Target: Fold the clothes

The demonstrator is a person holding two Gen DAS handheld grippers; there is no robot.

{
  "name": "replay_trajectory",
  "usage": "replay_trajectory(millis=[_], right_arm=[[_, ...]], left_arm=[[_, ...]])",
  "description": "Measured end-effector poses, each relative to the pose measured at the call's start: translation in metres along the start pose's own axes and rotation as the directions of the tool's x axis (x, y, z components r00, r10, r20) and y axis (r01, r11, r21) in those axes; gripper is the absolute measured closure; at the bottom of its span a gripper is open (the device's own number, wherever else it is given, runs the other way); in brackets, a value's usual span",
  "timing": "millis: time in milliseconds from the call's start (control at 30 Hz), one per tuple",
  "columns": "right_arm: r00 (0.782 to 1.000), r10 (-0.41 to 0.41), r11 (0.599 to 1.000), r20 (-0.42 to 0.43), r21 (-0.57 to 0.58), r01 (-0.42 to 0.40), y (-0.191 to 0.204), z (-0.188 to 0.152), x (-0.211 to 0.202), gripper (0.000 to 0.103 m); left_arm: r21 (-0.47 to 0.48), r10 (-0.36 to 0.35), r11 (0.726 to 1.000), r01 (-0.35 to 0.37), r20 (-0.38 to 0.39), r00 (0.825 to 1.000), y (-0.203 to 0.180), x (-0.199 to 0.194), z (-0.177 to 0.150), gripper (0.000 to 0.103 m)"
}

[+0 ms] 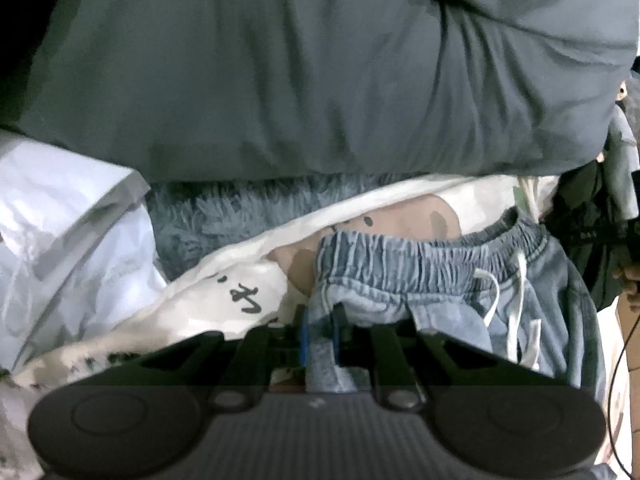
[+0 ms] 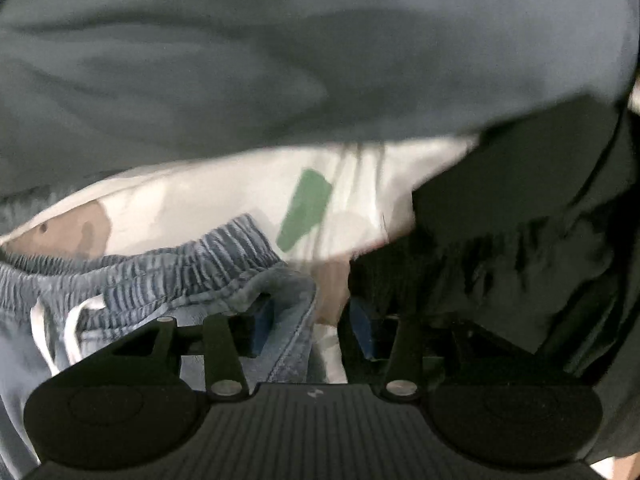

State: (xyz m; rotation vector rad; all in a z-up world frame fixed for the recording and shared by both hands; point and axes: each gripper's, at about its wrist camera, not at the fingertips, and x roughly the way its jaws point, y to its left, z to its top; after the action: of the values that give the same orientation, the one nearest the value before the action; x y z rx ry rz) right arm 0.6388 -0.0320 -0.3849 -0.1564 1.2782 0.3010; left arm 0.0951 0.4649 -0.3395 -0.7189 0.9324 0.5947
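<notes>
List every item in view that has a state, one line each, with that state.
left tongs: shut on the denim shorts' waistband edge.
right tongs: open, denim edge between the pads, not clamped.
denim shorts: bunched, unfolded, waistband gathered.
drawstring: untied, ends hanging loose.
white printed cloth: spread under the shorts, creased.
grey duvet: rumpled, piled behind the shorts.
white plastic bag: crumpled.

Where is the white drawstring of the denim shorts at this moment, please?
In the left wrist view the white drawstring hangs right of centre, just below the elastic waistband of the denim shorts, to the right of the left gripper pinching their fabric.
</notes>
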Motion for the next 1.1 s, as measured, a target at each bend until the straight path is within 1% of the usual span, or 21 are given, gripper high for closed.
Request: replay_trajectory(millis=[100, 133, 200, 233, 267, 300, 333, 367, 433, 500, 567, 667, 767, 867, 933, 1000, 1100], right_arm=[[0.999, 0.002, 1.0, -0.052, 0.023, -0.001, 0.001, -0.002, 0.009, 0.052], [0.997, 0.002, 1.0, -0.08, 0.021, -0.001, 0.003, -0.001, 0.012, 0.055], [0.995, 0.005, 1.0, -0.1, -0.009, -0.006, 0.008, -0.001, 0.012, 0.069], [0.994, 0.007, 0.999, -0.105, -0.032, -0.01, 0.012, -0.001, 0.011, 0.08], [0.995, -0.009, 0.998, -0.103, -0.064, 0.002, 0.017, -0.002, 0.009, 0.093], [0.995, -0.03, 0.995, -0.098, -0.1, 0.021, 0.023, -0.002, 0.006, 0.096], [0.995, -0.048, 0.993, -0.082, -0.113, 0.038, 0.025, -0.003, 0.002, 0.099], [0.996, -0.064, 0.992, -0.064, -0.116, 0.056, 0.027, -0.003, -0.004, 0.101], [0.995, -0.102, 0.986, 0.015, -0.129, 0.103, 0.03, -0.003, -0.023, 0.102], [0.987, -0.129, 0.976, 0.092, -0.162, 0.143, 0.035, -0.003, -0.045, 0.101], [0.974, -0.159, 0.961, 0.163, -0.199, 0.191, 0.042, -0.005, -0.066, 0.101], [0.948, -0.189, 0.943, 0.257, -0.221, 0.249, 0.05, -0.005, -0.095, 0.101], [0.926, -0.196, 0.943, 0.322, -0.197, 0.268, 0.05, -0.002, -0.118, 0.101], [0.916, -0.205, 0.941, 0.344, -0.187, 0.281, 0.052, 0.005, -0.126, 0.101], [0.913, -0.216, 0.932, 0.346, -0.206, 0.299, 0.058, 0.006, -0.12, 0.101], [0.913, -0.223, 0.926, 0.341, -0.218, 0.308, 0.065, 0.01, -0.107, 0.101], [0.915, -0.234, 0.92, 0.328, -0.231, 0.318, 0.072, 0.009, -0.084, 0.101]], left_arm=[[-0.011, -0.003, 1.0, 0.002, -0.028, 1.0, 0.002, 0.008, -0.002, 0.091], [-0.017, -0.004, 1.0, 0.003, -0.037, 0.999, 0.003, 0.011, -0.003, 0.091], [-0.022, -0.005, 1.0, 0.003, -0.05, 0.999, 0.005, 0.015, -0.004, 0.091], [-0.019, -0.002, 1.0, 0.001, -0.054, 0.999, 0.006, 0.017, -0.004, 0.091], [-0.011, 0.003, 1.0, -0.004, -0.056, 0.998, 0.006, 0.018, -0.005, 0.091], [-0.003, 0.009, 1.0, -0.009, -0.055, 0.998, 0.005, 0.018, -0.005, 0.091], [0.007, 0.015, 1.0, -0.015, -0.05, 0.999, 0.004, 0.017, -0.005, 0.091], [0.019, 0.021, 1.0, -0.02, -0.041, 0.999, 0.003, 0.015, -0.005, 0.091], [0.037, 0.025, 0.999, -0.024, -0.01, 1.0, 0.001, 0.005, -0.004, 0.092], [0.051, 0.015, 0.999, -0.016, 0.028, 1.0, -0.004, -0.01, -0.001, 0.092], [0.065, 0.002, 0.998, -0.006, 0.06, 0.998, -0.01, -0.024, 0.001, 0.092], [0.092, -0.005, 0.996, -0.005, 0.116, 0.993, -0.022, -0.043, 0.005, 0.092], [0.109, 0.0, 0.994, -0.02, 0.174, 0.985, -0.031, -0.058, 0.013, 0.092], [0.121, 0.006, 0.992, -0.028, 0.183, 0.983, -0.034, -0.057, 0.02, 0.092], [0.115, 0.023, 0.992, -0.043, 0.171, 0.985, -0.031, -0.047, 0.023, 0.092], [0.104, 0.048, 0.992, -0.064, 0.149, 0.988, -0.025, -0.031, 0.024, 0.092], [0.079, 0.086, 0.993, -0.093, 0.092, 0.992, -0.017, -0.001, 0.024, 0.092]])
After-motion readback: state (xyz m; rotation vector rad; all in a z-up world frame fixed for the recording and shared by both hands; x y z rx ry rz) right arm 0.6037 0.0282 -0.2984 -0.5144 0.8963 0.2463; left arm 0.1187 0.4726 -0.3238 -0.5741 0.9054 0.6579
